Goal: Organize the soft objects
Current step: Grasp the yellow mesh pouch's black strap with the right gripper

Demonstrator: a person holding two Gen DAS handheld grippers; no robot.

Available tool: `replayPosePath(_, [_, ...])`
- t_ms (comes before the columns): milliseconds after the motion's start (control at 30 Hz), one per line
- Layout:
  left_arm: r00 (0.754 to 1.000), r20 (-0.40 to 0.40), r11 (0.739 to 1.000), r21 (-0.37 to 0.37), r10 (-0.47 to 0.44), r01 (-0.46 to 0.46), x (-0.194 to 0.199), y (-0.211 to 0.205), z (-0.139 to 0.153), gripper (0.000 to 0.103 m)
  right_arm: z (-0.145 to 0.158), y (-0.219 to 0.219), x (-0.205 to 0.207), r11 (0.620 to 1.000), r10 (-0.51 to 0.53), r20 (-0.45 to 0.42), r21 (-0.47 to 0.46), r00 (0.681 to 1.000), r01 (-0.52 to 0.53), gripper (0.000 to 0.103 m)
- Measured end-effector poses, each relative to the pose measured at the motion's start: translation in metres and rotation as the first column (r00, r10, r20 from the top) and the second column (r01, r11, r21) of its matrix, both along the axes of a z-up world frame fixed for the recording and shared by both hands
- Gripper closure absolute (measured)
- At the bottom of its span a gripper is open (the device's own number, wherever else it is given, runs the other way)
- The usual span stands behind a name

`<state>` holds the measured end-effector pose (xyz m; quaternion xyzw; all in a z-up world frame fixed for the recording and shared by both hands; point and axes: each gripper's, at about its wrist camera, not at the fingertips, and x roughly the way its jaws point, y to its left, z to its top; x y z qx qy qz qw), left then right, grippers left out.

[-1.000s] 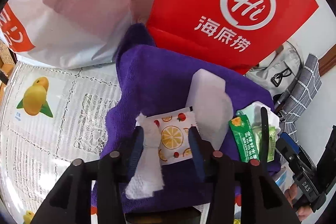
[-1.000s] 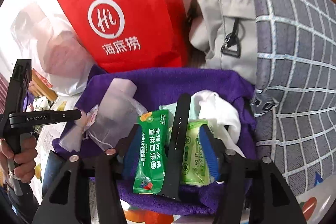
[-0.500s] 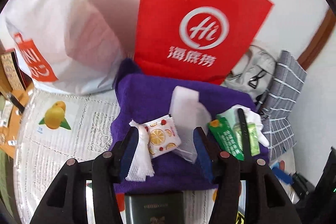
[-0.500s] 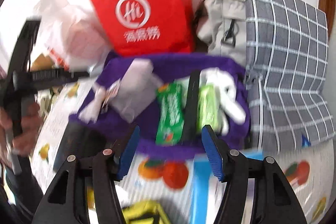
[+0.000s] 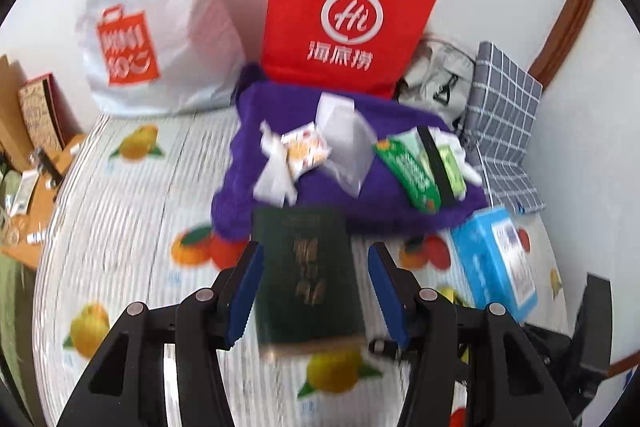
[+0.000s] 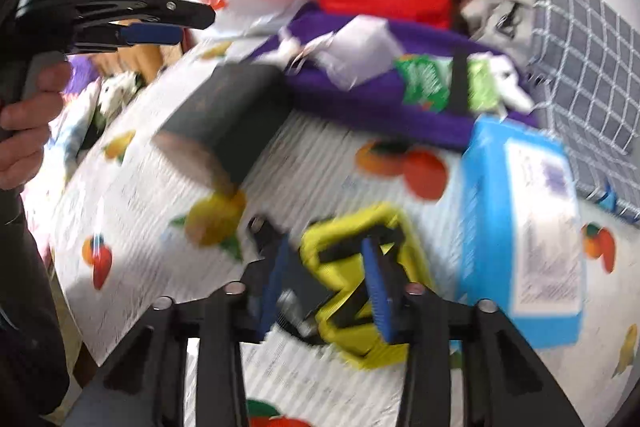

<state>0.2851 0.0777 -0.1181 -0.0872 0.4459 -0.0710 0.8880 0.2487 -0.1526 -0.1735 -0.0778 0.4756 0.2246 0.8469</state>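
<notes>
Fuzzy purple cloth (image 5: 280, 123); glossy red paper bag (image 5: 348, 11).

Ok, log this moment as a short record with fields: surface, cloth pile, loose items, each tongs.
surface: fruit-print tablecloth
cloth pile: folded purple towel carrying green snack packets, a black strap and white tissue
loose items: dark green booklet; light blue box; yellow-and-black case
left tongs: open above the booklet
right tongs: jaws just closing over the case; blurred, contact unclear
</notes>
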Motion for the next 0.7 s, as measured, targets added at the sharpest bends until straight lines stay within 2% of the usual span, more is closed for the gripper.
replayPosePath(100, [1.0,-0.013,1.0,-0.007,-0.008,0.007,-0.022,0.0,-0.01,0.051,-0.008,0.01,-0.006,0.999,0.032,0.004,-0.016,0.999,-0.032,0.066])
replayPosePath(267, [0.999,-0.027,0.999,-0.017,-0.032,0.031,-0.052,0.0,-0.021,0.051,-0.034,0.024,-0.004,0.994,0.044,-0.02,-0.095,0.999,-0.046,0.065])
replayPosePath(333, [0.999,-0.035,0.999,-0.028,-0.027,0.026,-0.06,0.003,-0.025,0.051,-0.039,0.028,-0.007,0.99,0.041,0.004,-0.135,0.999,-0.04,0.065])
replayPosePath(433, [0.999,-0.041,0.999,-0.053,-0.009,0.007,-0.068,0.01,-0.028,0.051,-0.038,0.035,-0.014,0.986,0.046,0.017,-0.164,0.999,-0.042,0.077])
replayPosePath(533, [0.999,-0.047,0.998,-0.064,0.003,-0.006,-0.075,0.016,-0.03,0.051,-0.035,0.04,-0.024,0.99,0.044,-0.02,-0.134,0.999,-0.046,0.083])
replayPosePath(600, [0.998,-0.056,0.998,-0.06,0.011,-0.014,-0.08,0.019,-0.032,0.051,-0.03,0.04,-0.03,0.996,0.043,-0.049,-0.076,0.998,-0.047,0.09])
replayPosePath(633, [0.998,-0.064,0.998,-0.06,0.02,-0.024,-0.083,0.022,-0.033,0.051,-0.027,0.04,-0.033,0.998,0.054,-0.071,-0.026,0.996,-0.056,0.092])
replayPosePath(700, [0.997,-0.068,0.997,-0.066,0.028,-0.032,-0.088,0.026,-0.035,0.051,-0.023,0.043,-0.041,0.998,0.055,-0.082,0.02,0.995,-0.054,0.093])
